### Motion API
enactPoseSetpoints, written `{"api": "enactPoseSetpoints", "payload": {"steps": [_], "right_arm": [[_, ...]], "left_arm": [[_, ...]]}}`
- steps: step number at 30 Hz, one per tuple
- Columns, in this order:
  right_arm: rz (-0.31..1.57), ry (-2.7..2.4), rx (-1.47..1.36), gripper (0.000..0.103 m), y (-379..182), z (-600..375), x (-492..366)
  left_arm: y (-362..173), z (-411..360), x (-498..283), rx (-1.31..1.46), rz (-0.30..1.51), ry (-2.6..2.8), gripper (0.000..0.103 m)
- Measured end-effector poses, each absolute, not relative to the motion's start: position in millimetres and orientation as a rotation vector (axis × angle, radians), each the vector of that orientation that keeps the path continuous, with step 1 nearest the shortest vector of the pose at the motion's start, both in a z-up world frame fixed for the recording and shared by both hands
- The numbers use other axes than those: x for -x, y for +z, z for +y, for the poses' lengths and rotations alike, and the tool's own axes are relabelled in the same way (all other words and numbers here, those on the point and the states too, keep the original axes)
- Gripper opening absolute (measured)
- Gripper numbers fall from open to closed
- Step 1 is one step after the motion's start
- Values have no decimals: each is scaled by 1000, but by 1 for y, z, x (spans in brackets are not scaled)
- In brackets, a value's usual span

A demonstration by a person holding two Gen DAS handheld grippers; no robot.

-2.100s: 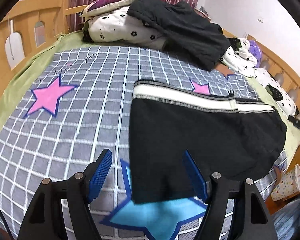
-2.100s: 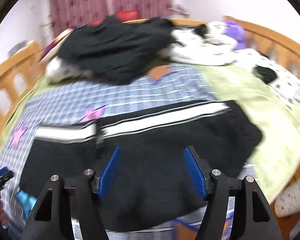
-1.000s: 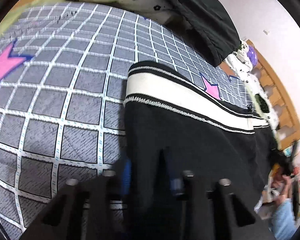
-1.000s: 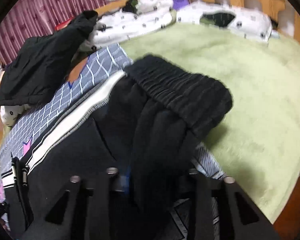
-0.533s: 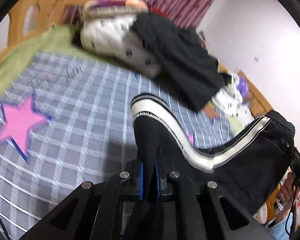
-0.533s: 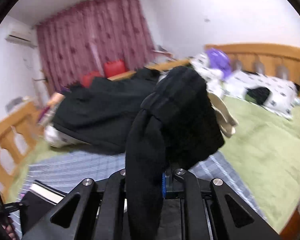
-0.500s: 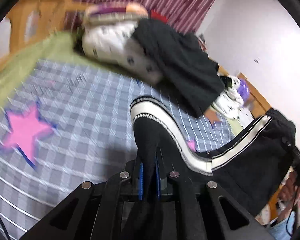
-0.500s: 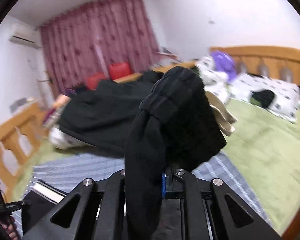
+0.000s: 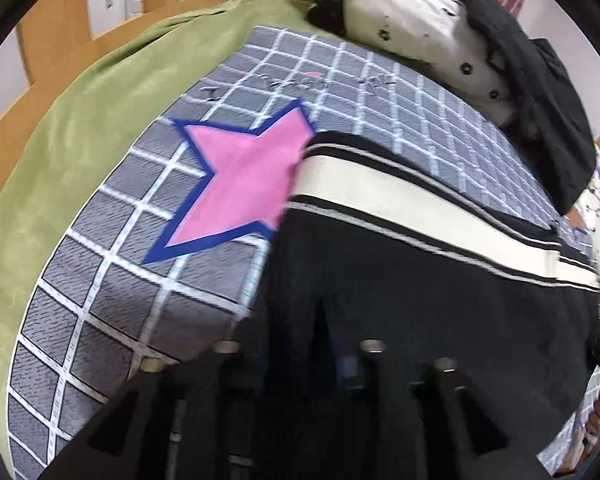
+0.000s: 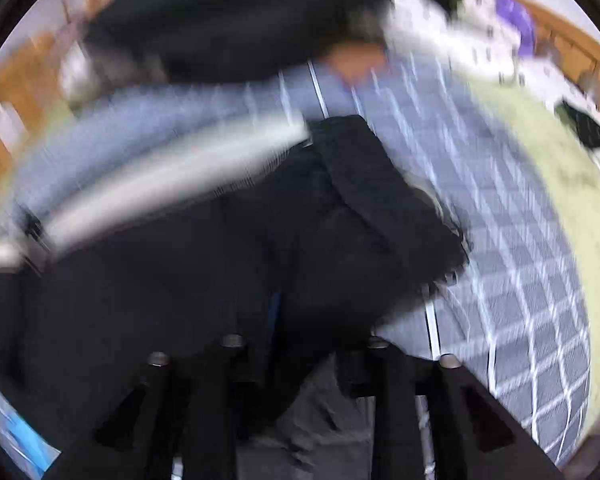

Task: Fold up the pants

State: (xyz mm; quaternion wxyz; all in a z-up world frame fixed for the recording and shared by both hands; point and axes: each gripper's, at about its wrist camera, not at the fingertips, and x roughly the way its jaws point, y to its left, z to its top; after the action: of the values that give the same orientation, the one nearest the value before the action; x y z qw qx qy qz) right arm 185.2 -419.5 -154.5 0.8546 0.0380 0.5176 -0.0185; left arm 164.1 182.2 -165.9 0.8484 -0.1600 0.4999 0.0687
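Note:
The black pants (image 9: 400,280) with a white side stripe (image 9: 400,200) lie on the grey checked bedspread (image 9: 140,280). My left gripper (image 9: 300,364) is low over their left end, its fingers narrowly apart with black cloth between them. In the blurred right wrist view the pants (image 10: 340,220) spread across the bed with a bunched fold at the middle. My right gripper (image 10: 306,352) sits at that fold, its fingers narrowly apart around the cloth.
A pink star (image 9: 240,184) on the bedspread lies beside the pants' left end. A white spotted quilt (image 9: 420,28) and a black garment (image 9: 540,92) are piled at the back. Green blanket (image 9: 60,160) and wooden bed rails (image 9: 60,32) lie left.
Both grippers have come down from holding the pants in the air. The pants are now spread on the bed, further left, beside the pink star.

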Motion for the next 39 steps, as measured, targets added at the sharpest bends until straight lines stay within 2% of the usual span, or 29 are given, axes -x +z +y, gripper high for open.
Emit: {"api": "enactPoseSetpoints", "payload": {"steps": [1, 4, 6, 8, 12, 17, 23, 25, 27, 35, 39], "right_arm": [[1091, -16, -105, 33, -157, -426, -177], [1072, -48, -100, 34, -131, -435, -155], [963, -47, -56, 35, -99, -431, -131], [850, -26, 2, 41, -78, -420, -114], [809, 80, 51, 42, -85, -389, -112], [1071, 87, 174, 40, -156, -359, -134], [952, 131, 101, 41, -104, -354, -118], [887, 141, 74, 53, -83, -348, -114], [826, 181, 53, 61, -70, -335, -111], [812, 296, 165, 61, -78, -271, -99], [825, 322, 180, 61, -78, -254, -96]], "left_arm": [[-163, 185, -163, 340, 1045, 155, 39], [-144, 185, -160, 295, 993, 219, 40], [-129, 180, -155, 288, 929, 201, 48], [-120, 171, -149, 279, 879, 164, 54], [-124, 144, -135, 225, 877, 96, 54], [-150, 119, -118, 180, 1002, 40, 54], [-134, 135, -66, 312, 934, 18, 55], [-133, 151, -46, 409, 901, 48, 57], [-142, 167, -31, 496, 900, 73, 57], [-185, 195, -20, 723, 933, 18, 57], [-189, 186, -22, 690, 900, 8, 57]]}}
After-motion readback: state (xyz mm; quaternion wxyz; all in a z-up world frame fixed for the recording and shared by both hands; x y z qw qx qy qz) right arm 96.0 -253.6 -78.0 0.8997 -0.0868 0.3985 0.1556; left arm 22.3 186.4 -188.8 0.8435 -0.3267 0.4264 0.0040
